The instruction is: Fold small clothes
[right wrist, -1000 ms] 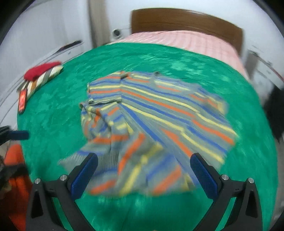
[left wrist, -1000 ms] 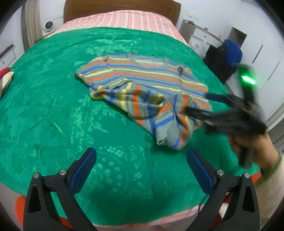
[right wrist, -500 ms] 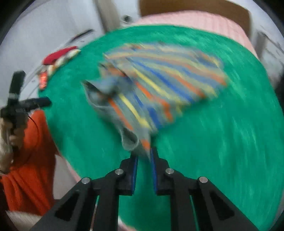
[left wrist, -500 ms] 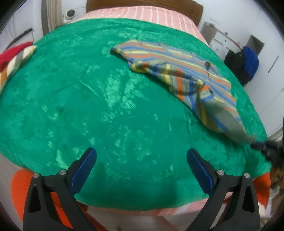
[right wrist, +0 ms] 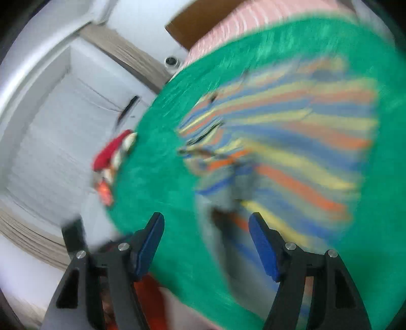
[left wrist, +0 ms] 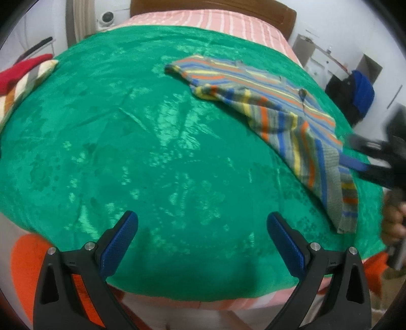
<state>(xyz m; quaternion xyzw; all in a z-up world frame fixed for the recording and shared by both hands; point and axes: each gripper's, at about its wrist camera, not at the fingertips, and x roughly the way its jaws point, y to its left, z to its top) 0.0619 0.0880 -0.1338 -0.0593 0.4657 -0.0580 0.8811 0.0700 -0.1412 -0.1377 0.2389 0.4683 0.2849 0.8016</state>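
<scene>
A small striped sweater (left wrist: 274,106) in grey, blue, orange and yellow lies on the green bedspread (left wrist: 142,157), right of centre, with one sleeve stretched toward the near right edge. My left gripper (left wrist: 201,240) is open and empty over the near edge of the bed, well left of the sweater. My right gripper (right wrist: 206,236) is open, its view blurred by motion, with the sweater (right wrist: 291,152) just beyond its fingers. It shows at the right of the left wrist view (left wrist: 360,162), beside the sleeve.
A red and striped pile of clothes (left wrist: 22,76) lies at the bed's left edge. A pink striped sheet (left wrist: 208,19) and a wooden headboard (left wrist: 213,6) are at the far end. A dark bag with blue cloth (left wrist: 355,94) stands right of the bed.
My right gripper was shut on the sleeve half a second ago and has opened and let it go; the sleeve now lies flat. The left gripper stayed open and shifted slightly.
</scene>
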